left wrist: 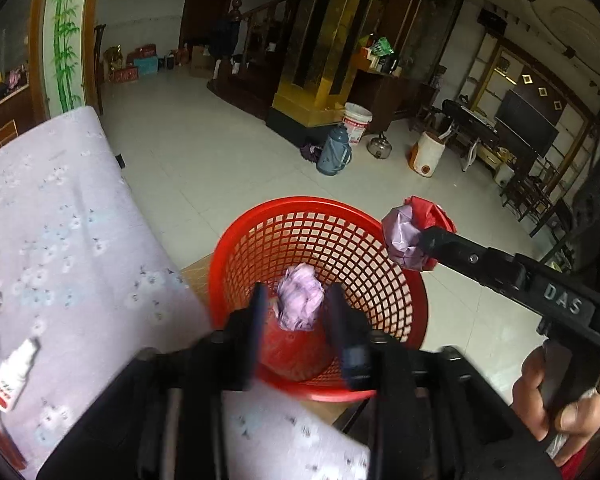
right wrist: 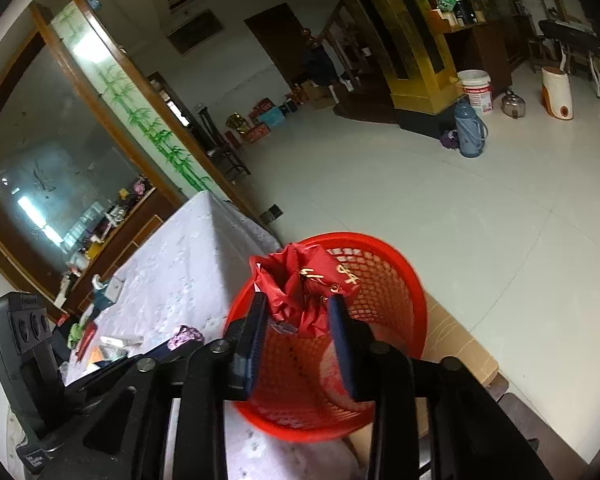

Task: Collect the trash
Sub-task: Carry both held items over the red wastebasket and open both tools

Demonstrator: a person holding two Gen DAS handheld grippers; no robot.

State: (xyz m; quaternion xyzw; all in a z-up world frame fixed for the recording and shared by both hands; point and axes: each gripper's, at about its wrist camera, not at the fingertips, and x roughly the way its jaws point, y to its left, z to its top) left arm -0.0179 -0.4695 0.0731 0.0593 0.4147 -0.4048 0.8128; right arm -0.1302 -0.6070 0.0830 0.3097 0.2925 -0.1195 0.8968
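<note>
**Two wads over the red basket**

The left gripper points down into the basket, its fingers spread apart around a lilac wad; whether they touch it cannot be told. The right gripper reaches in from the right, held by a hand on its grip, fingers clamped on a red-and-lilac wad above the basket's rim. The basket stands beside a table with a floral cloth.
</note>
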